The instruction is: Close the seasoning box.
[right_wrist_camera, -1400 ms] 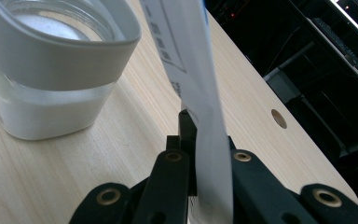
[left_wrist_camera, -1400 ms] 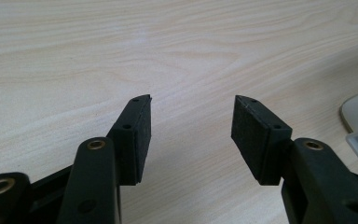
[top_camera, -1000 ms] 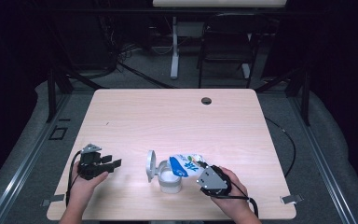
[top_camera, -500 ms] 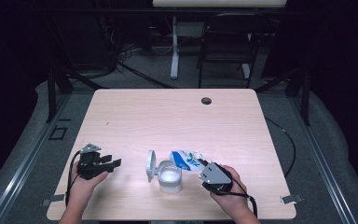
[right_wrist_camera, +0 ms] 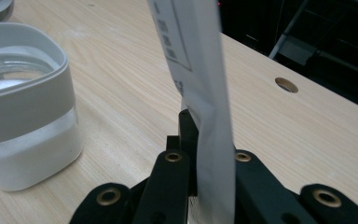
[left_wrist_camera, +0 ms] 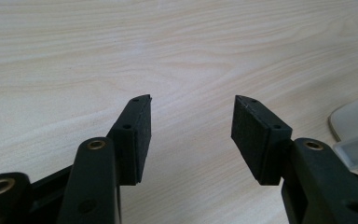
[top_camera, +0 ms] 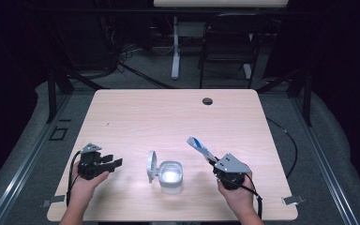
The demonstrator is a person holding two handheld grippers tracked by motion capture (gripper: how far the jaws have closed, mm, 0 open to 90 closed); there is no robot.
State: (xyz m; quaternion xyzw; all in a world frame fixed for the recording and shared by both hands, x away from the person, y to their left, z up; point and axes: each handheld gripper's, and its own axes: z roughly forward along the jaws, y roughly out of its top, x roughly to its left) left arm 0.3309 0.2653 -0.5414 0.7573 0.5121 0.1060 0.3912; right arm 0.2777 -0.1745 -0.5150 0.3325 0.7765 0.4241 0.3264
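Right claw [top_camera: 212,161] clamped tight on the lower end of a thin white-and-blue packet [top_camera: 199,146], near the counter's front edge toward its right corner. Held by one end so the rest rises slanted up and away from the claw, tilted toward the container. Seen edge-on in the right gripper view as a flat strip [right_wrist_camera: 200,84] pinched between the jaws, printed side facing left; too thin to tell whether anything is inside.

Just left of the packet, at the middle of the front edge, a squat white container [top_camera: 171,176], apart from both claws. Hinged lid [top_camera: 152,165] flipped up on its left side, probably left open to keep the mouth free for the packet. Inside, a pale glossy bottom or liner; contents not clear.

Left claw [top_camera: 114,162] near the front-left corner, jaws spread wide over bare wood, holding nothing, likely parked to steady the container when needed.
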